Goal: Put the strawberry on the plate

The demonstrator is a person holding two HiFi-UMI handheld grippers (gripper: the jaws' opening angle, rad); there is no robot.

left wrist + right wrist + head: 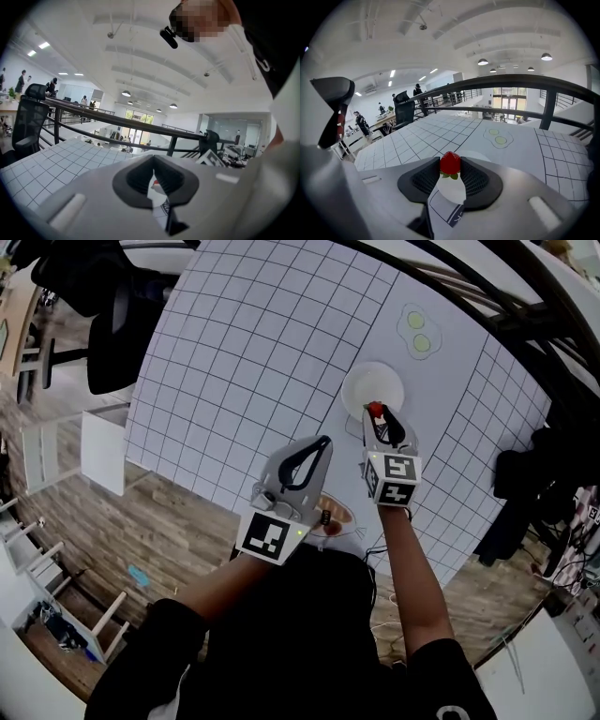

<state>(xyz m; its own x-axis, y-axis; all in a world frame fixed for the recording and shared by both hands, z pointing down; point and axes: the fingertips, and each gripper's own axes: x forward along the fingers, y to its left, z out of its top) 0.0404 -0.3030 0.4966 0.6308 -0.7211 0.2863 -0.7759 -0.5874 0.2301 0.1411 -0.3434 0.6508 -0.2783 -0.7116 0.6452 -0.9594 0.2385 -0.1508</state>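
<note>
A red strawberry (pixel 375 410) with green leaves sits between the fingertips of my right gripper (pixel 376 412), which is shut on it. It hangs over the near rim of the round white plate (pixel 373 385) on the checked white table. In the right gripper view the strawberry (pixel 450 163) stands upright between the dark pads, with the plate (pixel 451 190) showing below it. My left gripper (pixel 324 441) is to the left of the right one, raised and tilted up, shut with nothing in it. Its tips (pixel 153 158) meet in the left gripper view.
A pale fried-egg shape (pixel 418 332) lies on the table beyond the plate. A black railing (pixel 525 83) runs along the table's far side. A black office chair (pixel 108 306) stands off the far left corner. A small brown round thing (pixel 330 515) sits at the near edge.
</note>
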